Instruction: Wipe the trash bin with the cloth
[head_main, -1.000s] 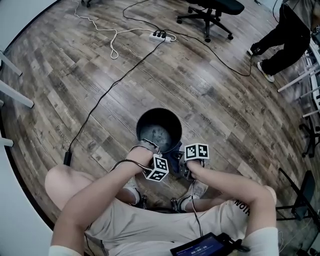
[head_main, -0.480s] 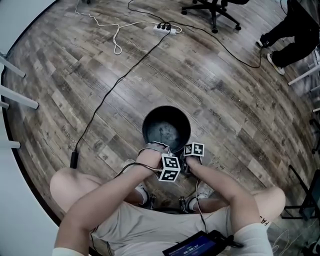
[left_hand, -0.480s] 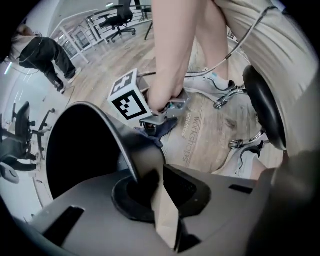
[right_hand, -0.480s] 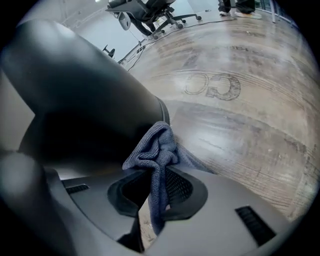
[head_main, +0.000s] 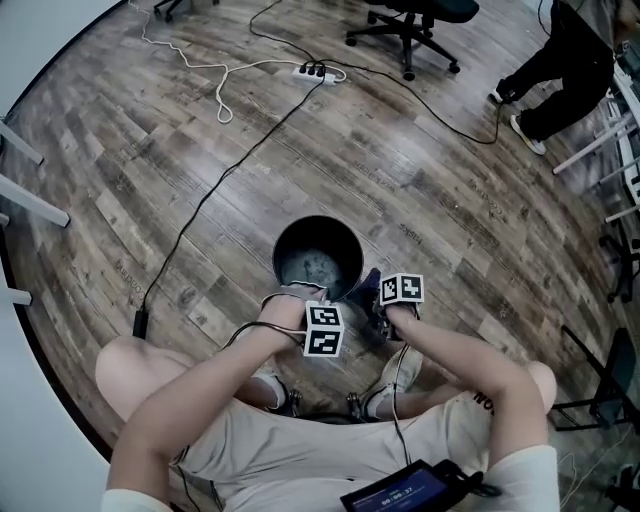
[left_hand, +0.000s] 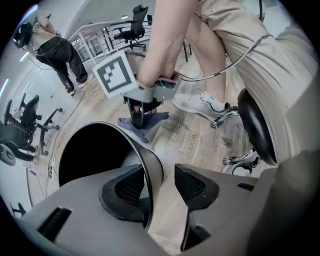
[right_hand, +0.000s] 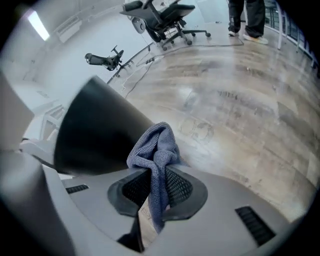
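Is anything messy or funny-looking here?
Nothing spilled or broken. The trash bin has a pale smudgy patch on its bottom, maybe dirt or glare, and the cloth hangs crumpled from the right gripper.

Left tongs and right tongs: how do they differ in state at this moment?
The left tongs stand open, and their jaws have just been opening; the right tongs are shut. The left tongs straddle the rim of the trash bin without pressing it; the right tongs pinch a blue-grey cloth. Both are grey with dark ribbed pads and point down close to the trash bin.
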